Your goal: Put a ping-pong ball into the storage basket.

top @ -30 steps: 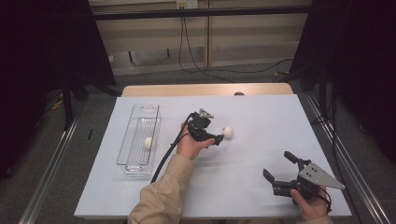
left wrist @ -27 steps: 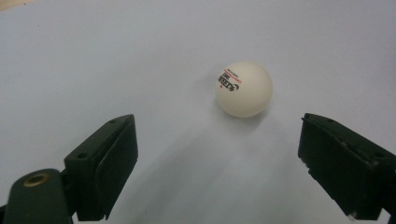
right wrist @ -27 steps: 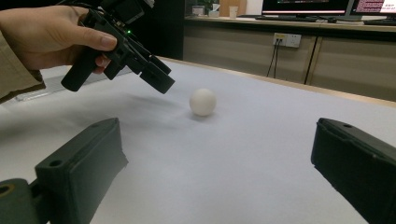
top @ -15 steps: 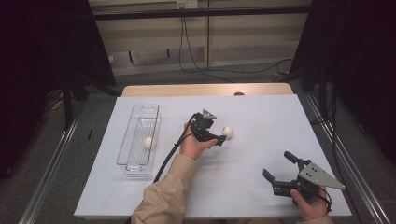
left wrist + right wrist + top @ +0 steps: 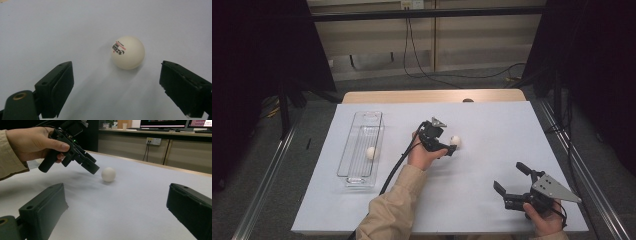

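Left gripper view: table-tennis ball [image 5: 128,52], white with printed logo, is seen resting on the white surface [image 5: 50,30] just ahead of the released left gripper [image 5: 122,93], not yet grasped. A second ball [image 5: 371,153] is already lodged in the clear tray [image 5: 353,176]. Right gripper [image 5: 511,179] is held released, well apart. Judged half done: one ball placed, one left.

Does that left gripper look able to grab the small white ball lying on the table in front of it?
Probably yes. The left gripper has its jaws open wider than the small white ball, which lies just ahead on the bare white table, with nothing between them.
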The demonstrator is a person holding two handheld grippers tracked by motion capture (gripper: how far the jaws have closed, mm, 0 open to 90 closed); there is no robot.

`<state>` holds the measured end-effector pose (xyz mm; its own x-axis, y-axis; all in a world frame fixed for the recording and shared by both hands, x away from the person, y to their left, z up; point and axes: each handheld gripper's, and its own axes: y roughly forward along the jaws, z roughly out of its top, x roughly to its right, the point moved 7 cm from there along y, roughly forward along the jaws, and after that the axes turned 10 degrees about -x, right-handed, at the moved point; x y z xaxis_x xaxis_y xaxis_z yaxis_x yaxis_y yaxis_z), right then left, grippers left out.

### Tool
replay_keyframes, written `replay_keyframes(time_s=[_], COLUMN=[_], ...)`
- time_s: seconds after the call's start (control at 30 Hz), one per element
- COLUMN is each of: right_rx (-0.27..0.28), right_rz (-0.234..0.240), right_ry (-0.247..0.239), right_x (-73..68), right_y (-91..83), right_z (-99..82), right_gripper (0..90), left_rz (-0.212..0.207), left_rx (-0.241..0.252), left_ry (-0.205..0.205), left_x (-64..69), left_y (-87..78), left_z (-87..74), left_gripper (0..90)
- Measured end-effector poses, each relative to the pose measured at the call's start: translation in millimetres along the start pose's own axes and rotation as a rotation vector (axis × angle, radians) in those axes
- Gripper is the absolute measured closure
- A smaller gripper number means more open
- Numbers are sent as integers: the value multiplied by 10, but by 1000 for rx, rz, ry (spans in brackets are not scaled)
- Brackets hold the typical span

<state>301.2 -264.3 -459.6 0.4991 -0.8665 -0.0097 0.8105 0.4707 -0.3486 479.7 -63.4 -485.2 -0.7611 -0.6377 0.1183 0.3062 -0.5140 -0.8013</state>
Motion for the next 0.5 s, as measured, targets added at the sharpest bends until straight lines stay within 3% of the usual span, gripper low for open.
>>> replay_keyframes(time_s=[0.5], right_rx=[0], right_rz=[0], right_ry=[-1], right_x=[-2], right_y=[1], right_z=[0], right_gripper=[18], left_rz=[2], left_rx=[2], left_ry=[2], left_x=[30], left_y=[72], left_z=[42], left_gripper=[125])
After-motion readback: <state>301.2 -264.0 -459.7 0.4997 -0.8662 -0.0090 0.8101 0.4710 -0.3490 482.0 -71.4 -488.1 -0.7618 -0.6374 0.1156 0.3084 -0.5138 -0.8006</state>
